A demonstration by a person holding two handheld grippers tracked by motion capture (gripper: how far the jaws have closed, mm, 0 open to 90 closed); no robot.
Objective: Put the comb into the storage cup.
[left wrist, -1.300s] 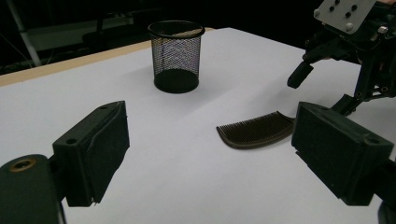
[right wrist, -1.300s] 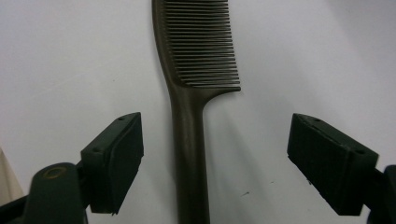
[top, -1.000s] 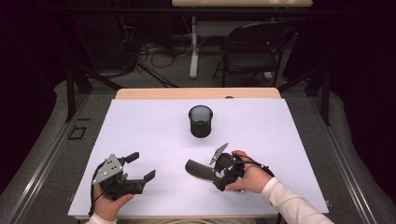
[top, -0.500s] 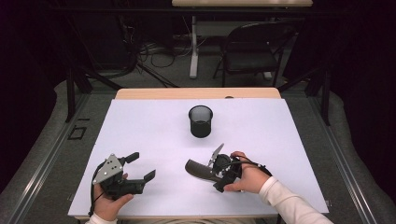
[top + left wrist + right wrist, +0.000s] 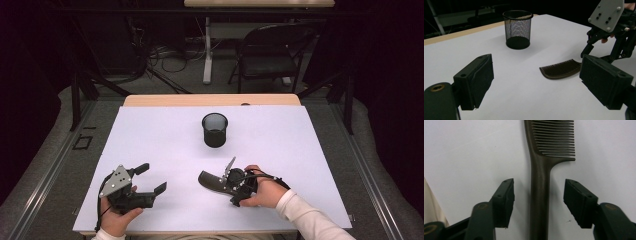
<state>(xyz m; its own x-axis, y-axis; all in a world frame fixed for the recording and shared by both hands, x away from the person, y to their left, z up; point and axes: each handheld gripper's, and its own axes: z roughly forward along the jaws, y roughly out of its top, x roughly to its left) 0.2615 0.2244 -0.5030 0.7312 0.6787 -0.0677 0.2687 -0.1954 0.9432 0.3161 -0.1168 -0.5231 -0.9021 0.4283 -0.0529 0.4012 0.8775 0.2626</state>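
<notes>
High view shows a white table (image 5: 300,150) from above; a black mesh cup (image 5: 215,129) stands upright near the middle, a bit toward 12 o'clock. A dark comb (image 5: 212,181) lies flat on the table at about 6 o'clock from the cup, well apart from it. The right gripper (image 5: 231,184) sits at the comb's handle end, held by the person's right hand (image 5: 262,191); a white sleeve (image 5: 310,217) runs off toward 4 o'clock. The left gripper (image 5: 150,180) rests at about 8 o'clock from the cup, held by the left hand (image 5: 117,220); its jaws are spread wide with nothing between them.

Right gripper view looks along the comb (image 5: 540,182); the handle lies between the two jaws; the jaws are spread, with a gap on each side, so they are not touching it; the teeth point toward 3 o'clock.

Left gripper view shows the cup (image 5: 517,28) at 12 o'clock and the comb (image 5: 561,70) at 2 o'clock; the other gripper (image 5: 611,37) is just behind the comb.
</notes>
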